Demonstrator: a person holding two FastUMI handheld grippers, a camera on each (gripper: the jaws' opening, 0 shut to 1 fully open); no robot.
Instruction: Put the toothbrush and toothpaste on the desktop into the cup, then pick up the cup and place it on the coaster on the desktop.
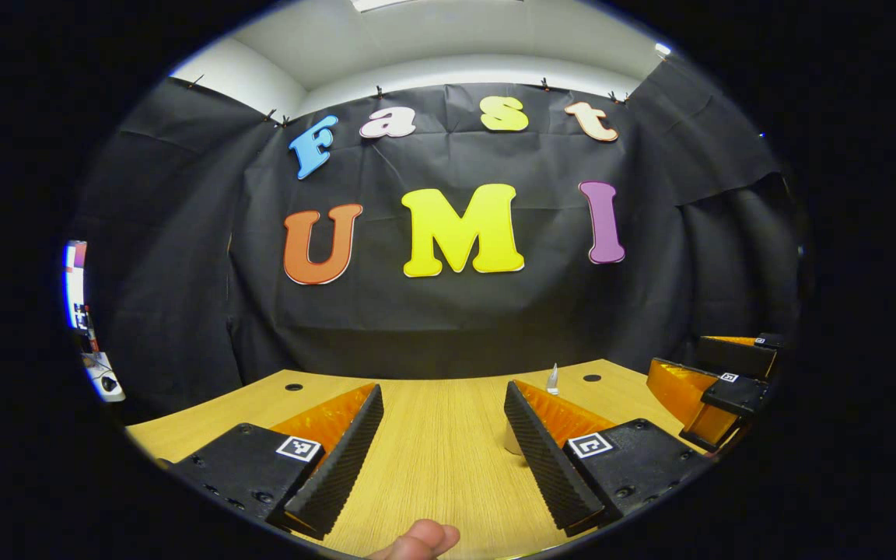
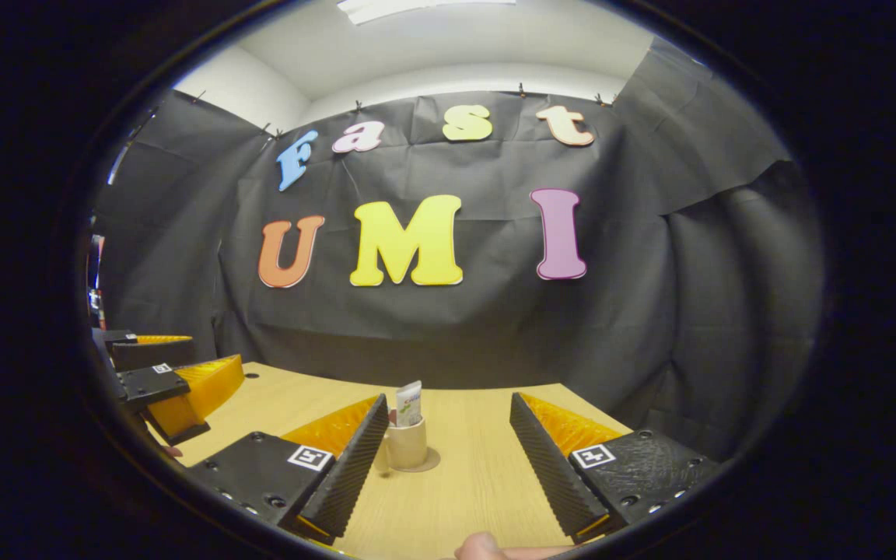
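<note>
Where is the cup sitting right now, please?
In the right gripper view, the cup stands upright on the coaster on the desktop, beside the right gripper's left finger, toothpaste inside.

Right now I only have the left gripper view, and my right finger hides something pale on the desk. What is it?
Observer: The cup, with the toothpaste standing upright in it.
Operator: On the coaster yet?
Observer: Yes, the right gripper view shows the cup sitting on the coaster.
Operator: Is the right one gripping it?
Observer: No. The right hand-held gripper is open, and the cup stands by its left finger, not pressed between both.
</note>
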